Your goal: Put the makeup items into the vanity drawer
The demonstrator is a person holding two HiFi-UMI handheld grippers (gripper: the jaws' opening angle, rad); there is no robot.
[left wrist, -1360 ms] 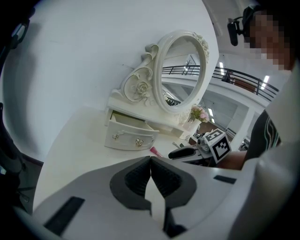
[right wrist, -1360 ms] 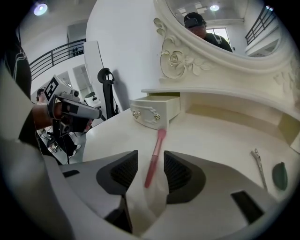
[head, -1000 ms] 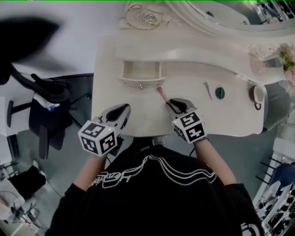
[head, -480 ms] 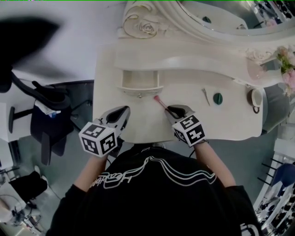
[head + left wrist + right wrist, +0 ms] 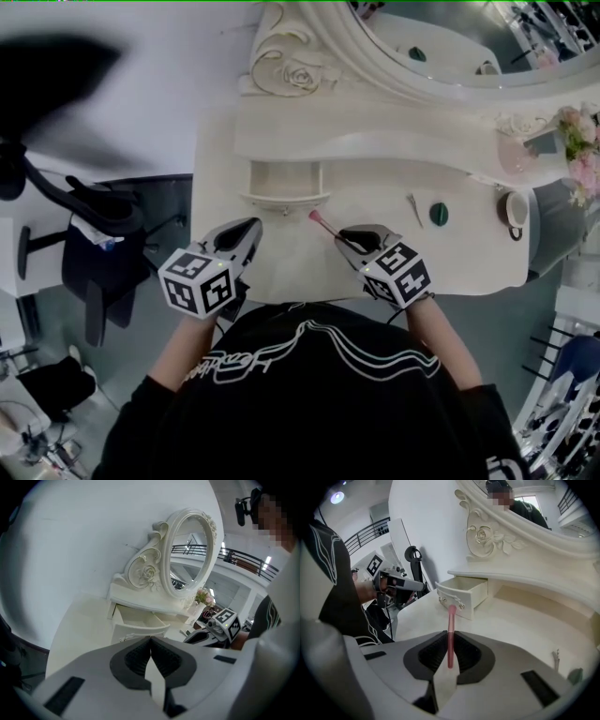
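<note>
Pink makeup stick (image 5: 450, 634) sits pinched in my right gripper (image 5: 347, 236), whose jaws have just been closing on it. Its tip points toward eleven o'clock, at the open drawer (image 5: 286, 196). My worry is that the hold is narrow and most of the stick juts ahead. It could pivot or slip as I carry it, or its tip could catch the drawer front. My left gripper (image 5: 249, 227), at nine o'clock, is pressed together and empty. The hair clip (image 5: 414, 204) and green compact (image 5: 438, 214) lie at two o'clock.
</note>
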